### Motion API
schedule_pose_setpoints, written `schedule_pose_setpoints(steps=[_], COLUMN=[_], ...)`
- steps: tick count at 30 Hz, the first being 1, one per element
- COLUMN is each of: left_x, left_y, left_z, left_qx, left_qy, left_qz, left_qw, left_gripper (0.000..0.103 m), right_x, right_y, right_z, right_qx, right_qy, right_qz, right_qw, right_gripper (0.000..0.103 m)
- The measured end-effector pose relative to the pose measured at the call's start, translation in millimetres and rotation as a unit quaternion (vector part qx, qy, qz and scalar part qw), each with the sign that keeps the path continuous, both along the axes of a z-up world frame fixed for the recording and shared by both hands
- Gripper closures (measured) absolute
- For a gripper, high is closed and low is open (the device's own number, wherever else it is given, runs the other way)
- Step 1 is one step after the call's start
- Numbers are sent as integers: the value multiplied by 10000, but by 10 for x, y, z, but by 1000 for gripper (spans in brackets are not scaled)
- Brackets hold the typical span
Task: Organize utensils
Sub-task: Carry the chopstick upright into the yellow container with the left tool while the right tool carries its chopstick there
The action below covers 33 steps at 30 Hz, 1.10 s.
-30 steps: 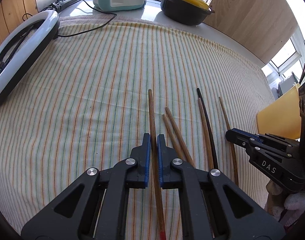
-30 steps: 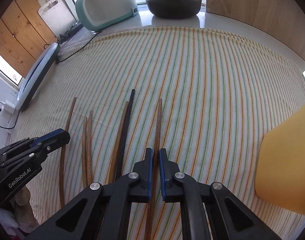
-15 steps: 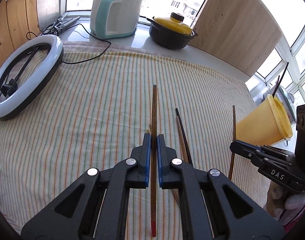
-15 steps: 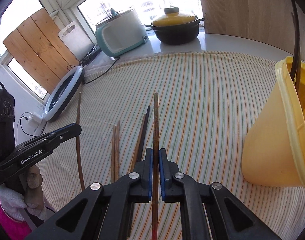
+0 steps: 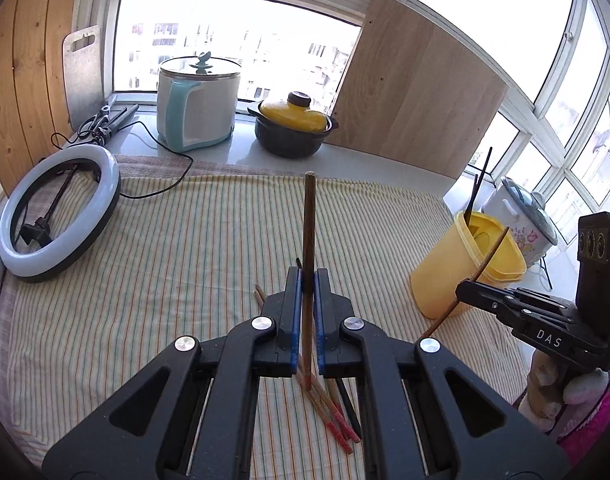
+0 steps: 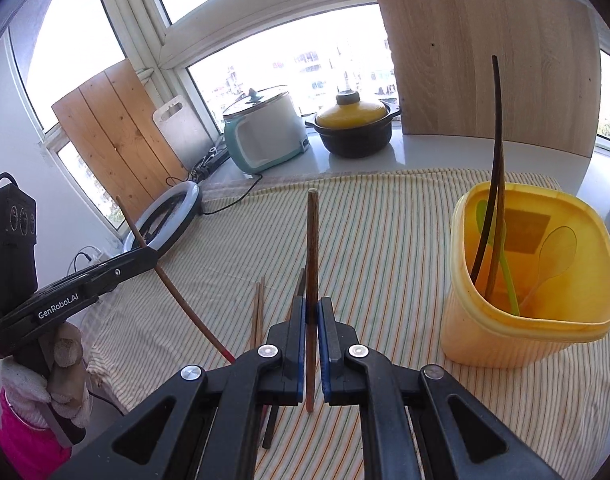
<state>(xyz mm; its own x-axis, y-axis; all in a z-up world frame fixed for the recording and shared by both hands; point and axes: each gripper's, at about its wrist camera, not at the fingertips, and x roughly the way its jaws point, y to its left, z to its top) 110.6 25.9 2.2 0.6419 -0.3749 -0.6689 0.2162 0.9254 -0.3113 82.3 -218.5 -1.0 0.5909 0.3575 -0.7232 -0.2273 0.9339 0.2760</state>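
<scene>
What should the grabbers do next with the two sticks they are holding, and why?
Probably carry them toward the yellow container. Each gripper, left and right, is shut on one chopstick clear of the cloth, and that container already holds chopsticks and spoons.

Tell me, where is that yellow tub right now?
The yellow tub stands on the striped cloth at the right of both views, with utensils in it.

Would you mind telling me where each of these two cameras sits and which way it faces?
Left wrist: rides the left claw, facing the window over the striped cloth; its chopstick, right claw and gloved hand show.
Right wrist: rides the right claw, facing likewise; its chopstick, left claw and yellow tub show.
Shared: tub, rice cooker, yellow-lidded pot, ring light.
</scene>
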Motion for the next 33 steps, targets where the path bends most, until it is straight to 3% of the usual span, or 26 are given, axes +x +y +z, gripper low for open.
schedule_pose_setpoints(steps=[15,33], left_x=[-215,-162], left_y=[-324,-830], left_z=[507,945], left_qx=[-455,-726], left_qy=[-608,-1067], left_qz=[-467,-900], left_qw=[9960,9876], left_gripper=[99,99], right_x=[-397,-660], right_y=[-485,-1197], right_z=[555,1144], right_qx=[299,689], right_qy=[-825,-1580], right_qz=[-398,-1082], right_qw=[9953,9791], right_gripper=[100,100])
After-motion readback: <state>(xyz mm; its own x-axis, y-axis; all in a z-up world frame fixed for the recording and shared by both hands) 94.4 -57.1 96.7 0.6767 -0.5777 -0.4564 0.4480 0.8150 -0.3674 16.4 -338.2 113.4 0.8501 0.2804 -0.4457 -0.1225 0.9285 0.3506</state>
